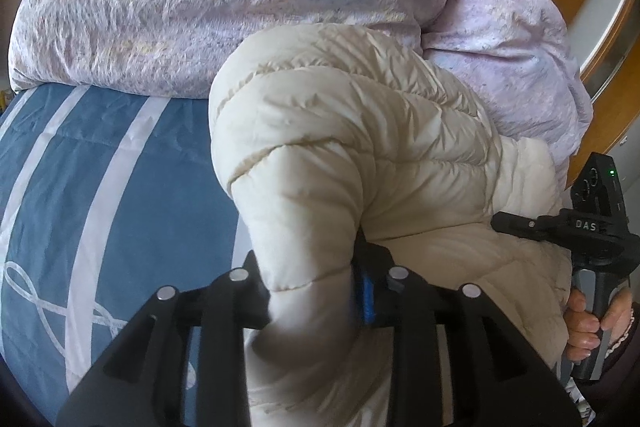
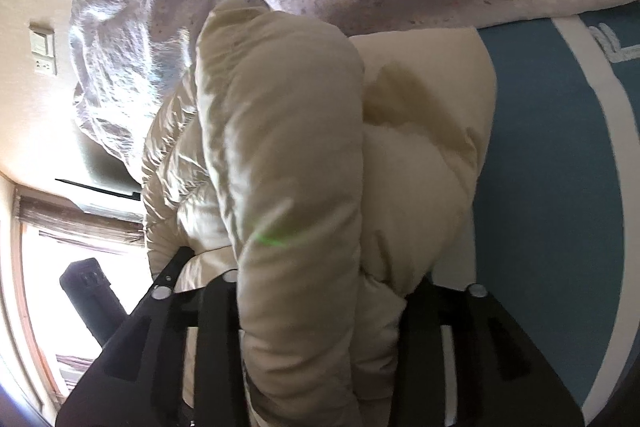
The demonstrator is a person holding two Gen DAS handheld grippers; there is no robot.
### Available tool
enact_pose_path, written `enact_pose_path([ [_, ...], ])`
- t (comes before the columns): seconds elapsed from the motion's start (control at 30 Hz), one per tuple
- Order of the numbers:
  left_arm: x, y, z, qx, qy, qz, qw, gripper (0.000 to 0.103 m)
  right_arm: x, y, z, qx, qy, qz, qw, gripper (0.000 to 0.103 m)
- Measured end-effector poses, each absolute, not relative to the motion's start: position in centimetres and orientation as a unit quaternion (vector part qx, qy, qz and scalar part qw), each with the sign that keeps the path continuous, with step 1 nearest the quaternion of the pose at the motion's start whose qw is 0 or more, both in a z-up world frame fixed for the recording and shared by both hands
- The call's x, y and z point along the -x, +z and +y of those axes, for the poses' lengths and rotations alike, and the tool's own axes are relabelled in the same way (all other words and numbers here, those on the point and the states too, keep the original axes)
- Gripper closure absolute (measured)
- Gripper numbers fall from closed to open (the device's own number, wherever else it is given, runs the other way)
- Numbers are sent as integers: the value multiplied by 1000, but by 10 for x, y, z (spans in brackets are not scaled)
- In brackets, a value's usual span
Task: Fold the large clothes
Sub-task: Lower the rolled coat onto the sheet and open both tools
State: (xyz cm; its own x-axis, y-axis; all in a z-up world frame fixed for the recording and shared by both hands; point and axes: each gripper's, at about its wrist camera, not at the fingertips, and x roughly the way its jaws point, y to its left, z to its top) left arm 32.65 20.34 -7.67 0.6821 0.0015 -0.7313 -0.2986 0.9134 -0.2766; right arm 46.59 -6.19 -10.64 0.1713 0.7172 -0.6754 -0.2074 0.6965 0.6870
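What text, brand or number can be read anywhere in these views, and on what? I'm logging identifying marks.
"DAS": white letters on the black right tool, seen from the left wrist.
White raised characters on the blue bedspread, right-wrist view: cut off at the edge, unreadable.
Beige wall switch plate: markings too small.
Cream quilted puffer jacket: no text visible.

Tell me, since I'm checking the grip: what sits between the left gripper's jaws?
A puffy fold of the cream jacket fills the gap of the left gripper, seen in the left wrist view.
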Motion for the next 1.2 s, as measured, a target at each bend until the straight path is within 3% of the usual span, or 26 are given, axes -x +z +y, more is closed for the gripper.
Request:
enact_pose_path([
  [0.17,-328,-74,201,177,98,395,896,52,-453,-98,-75,-210,295,554,749,48],
  [0.43,-320,-56,197,136,127,387,903,40,-430,-67,-109,-164,250,509,807,44],
  [0.83,-325,-29,170,97,122,371,915,38,-405,-11,-81,-82,262,421,864,44],
  [1.2,-339,-37,161,79,126,388,910,38,-401,-26,-40,-34,275,424,862,44],
])
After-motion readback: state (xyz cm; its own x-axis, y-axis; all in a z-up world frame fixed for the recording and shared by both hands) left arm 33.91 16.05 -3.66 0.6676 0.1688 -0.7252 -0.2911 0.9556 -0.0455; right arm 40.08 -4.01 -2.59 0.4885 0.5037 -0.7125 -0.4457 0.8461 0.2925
